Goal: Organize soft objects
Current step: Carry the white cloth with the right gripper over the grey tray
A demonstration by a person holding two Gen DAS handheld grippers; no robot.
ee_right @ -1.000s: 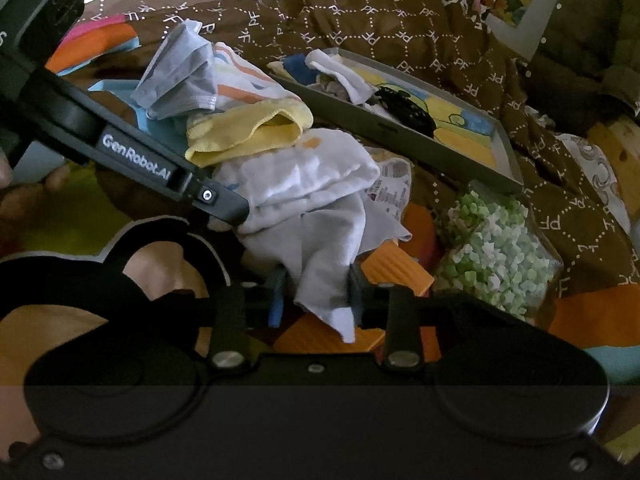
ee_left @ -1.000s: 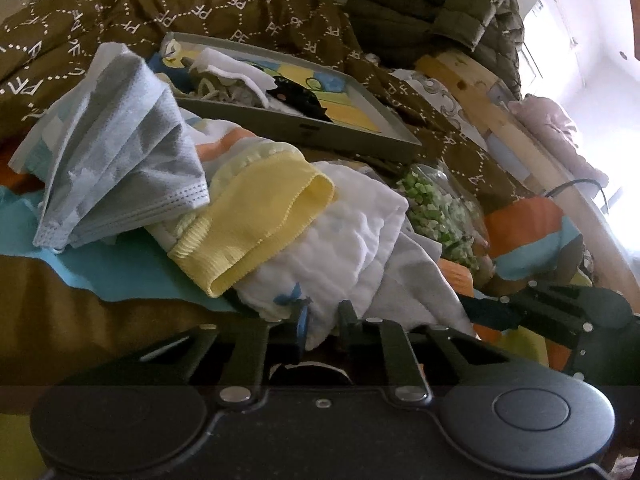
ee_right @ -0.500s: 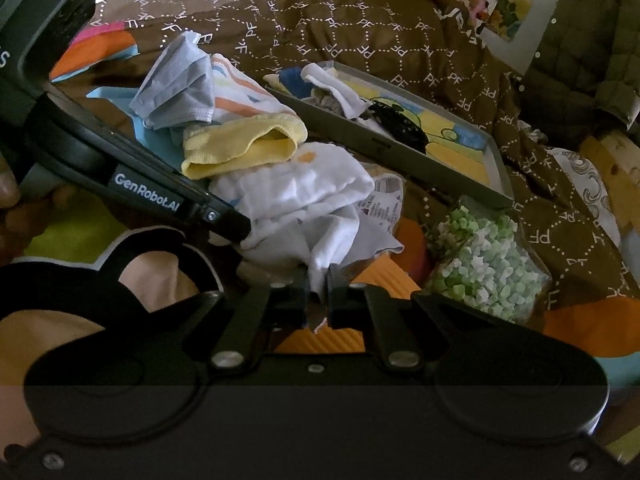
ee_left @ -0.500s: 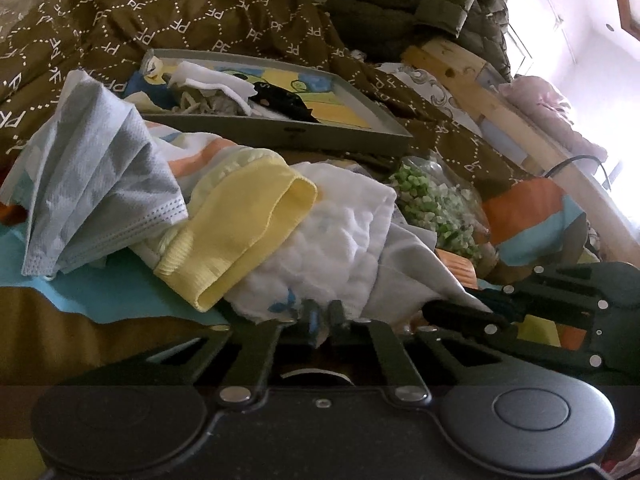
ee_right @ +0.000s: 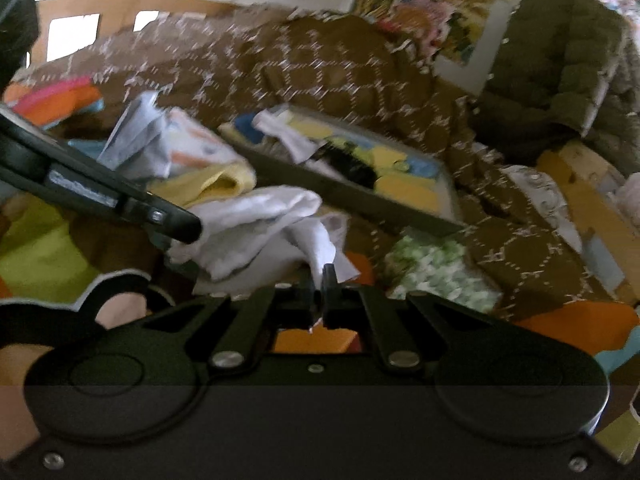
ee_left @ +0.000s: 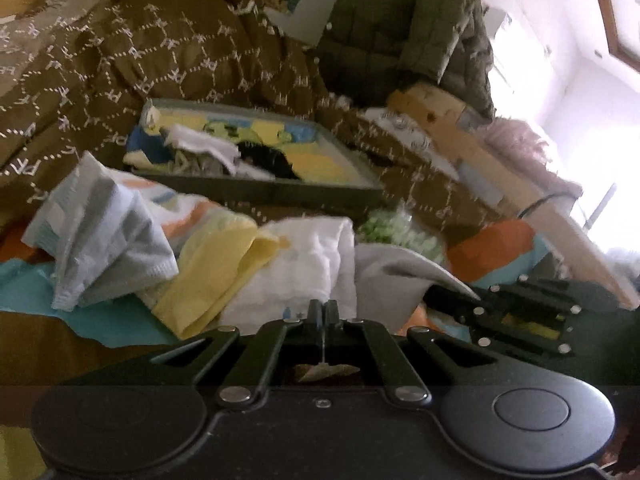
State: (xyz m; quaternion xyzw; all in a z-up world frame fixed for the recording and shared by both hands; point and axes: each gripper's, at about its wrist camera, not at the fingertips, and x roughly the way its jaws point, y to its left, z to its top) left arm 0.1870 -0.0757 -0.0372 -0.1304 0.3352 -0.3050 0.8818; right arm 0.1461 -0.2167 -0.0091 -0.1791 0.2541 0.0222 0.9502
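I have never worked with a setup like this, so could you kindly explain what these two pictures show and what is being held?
A person holds a two-finger gripper in each hand; each picture comes from a camera on one gripper, looking along its fingers. The left gripper and right gripper are both shut on the same white cloth. Beside it on the bed lie a yellow garment, a grey-blue cloth and a bag of green pieces. Behind sits a grey tray holding more small fabrics.

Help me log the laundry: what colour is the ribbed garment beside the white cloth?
Pale yellow ribbed garment, clearest in the left wrist view, left of the white cloth.
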